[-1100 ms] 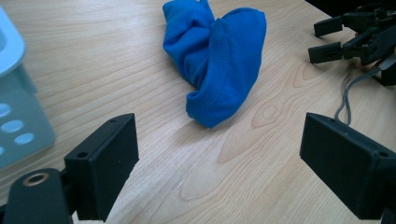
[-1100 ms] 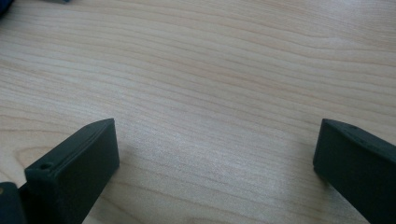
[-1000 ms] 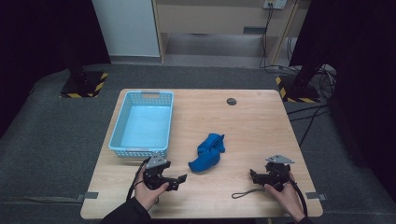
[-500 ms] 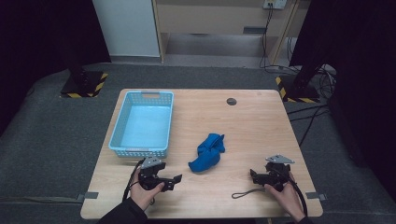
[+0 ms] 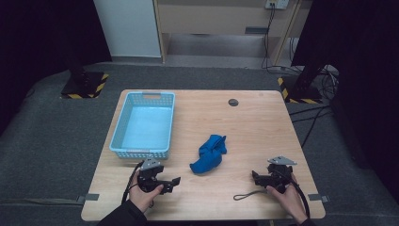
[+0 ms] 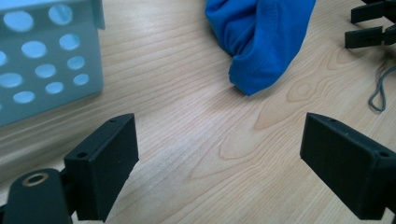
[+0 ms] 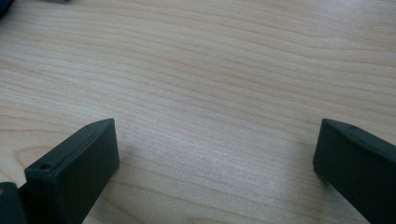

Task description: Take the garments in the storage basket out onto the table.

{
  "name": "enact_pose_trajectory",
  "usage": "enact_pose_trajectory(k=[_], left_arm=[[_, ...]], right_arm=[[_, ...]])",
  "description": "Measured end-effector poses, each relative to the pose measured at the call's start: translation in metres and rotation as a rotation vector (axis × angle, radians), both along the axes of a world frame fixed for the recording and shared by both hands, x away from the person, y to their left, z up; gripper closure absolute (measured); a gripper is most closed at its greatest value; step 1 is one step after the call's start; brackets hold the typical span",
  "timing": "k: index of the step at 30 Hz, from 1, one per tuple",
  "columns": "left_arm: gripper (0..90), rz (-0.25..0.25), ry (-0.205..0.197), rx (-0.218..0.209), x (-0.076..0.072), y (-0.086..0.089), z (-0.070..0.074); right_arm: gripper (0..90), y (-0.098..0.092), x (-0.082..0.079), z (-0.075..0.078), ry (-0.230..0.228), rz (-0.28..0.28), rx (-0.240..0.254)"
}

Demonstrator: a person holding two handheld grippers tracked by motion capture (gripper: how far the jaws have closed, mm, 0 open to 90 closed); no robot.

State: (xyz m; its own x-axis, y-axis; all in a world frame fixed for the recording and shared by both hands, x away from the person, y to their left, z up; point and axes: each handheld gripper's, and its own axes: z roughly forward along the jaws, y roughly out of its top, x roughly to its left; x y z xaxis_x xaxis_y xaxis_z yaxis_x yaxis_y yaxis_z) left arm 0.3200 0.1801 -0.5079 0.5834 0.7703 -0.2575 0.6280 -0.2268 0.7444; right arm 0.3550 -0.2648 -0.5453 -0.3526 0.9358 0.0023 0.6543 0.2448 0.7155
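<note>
Wooden table [image 5: 263, 127], light grain, rounded corners, stands on grey carpet. On it: pale blue basket [image 5: 144, 125] w/ perforated walls at left, long side running front to back, interior bare. Crumpled blue cloth [image 5: 209, 154] near centre, just right of basket's front corner, apart from it. Small dark round disc [image 5: 233, 101] toward far edge, well apart from cloth. Thin grey cord loop [image 5: 244, 195] lies on wood near front right. Grey tape tabs at the front corners. In left gripper view, cloth [image 6: 261, 39] lies folded on bare wood, basket wall [image 6: 46, 60] beside it.
</note>
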Motion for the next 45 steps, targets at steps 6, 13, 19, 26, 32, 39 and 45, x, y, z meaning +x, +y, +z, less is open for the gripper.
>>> enact_pose_trajectory(k=[6,13,19,26,32,39,45], left_arm=[[10.2,0.028,0.018,0.028,0.003,0.006,-0.004],[10.2,0.042,0.035,0.054,0.004,0.009,-0.006],[10.1,0.034,0.047,0.070,0.004,0.008,-0.007],[10.2,0.047,0.060,0.079,0.001,0.014,-0.008],[10.2,0.064,0.059,0.077,0.000,0.020,-0.008],[10.5,0.077,0.064,0.080,-0.002,0.024,-0.009],[10.5,0.091,0.066,0.073,-0.003,0.029,-0.009]], right_arm=[[0.5,0.000,0.000,0.000,0.000,0.000,0.000],[0.5,0.000,0.000,0.000,0.000,0.000,0.000],[0.5,0.000,0.000,0.000,0.000,0.000,0.000],[0.5,0.000,0.000,0.000,0.000,0.000,0.000],[0.5,0.000,0.000,0.000,0.000,0.000,0.000],[0.5,0.000,0.000,0.000,0.000,0.000,0.000],[0.5,0.000,0.000,0.000,0.000,0.000,0.000]])
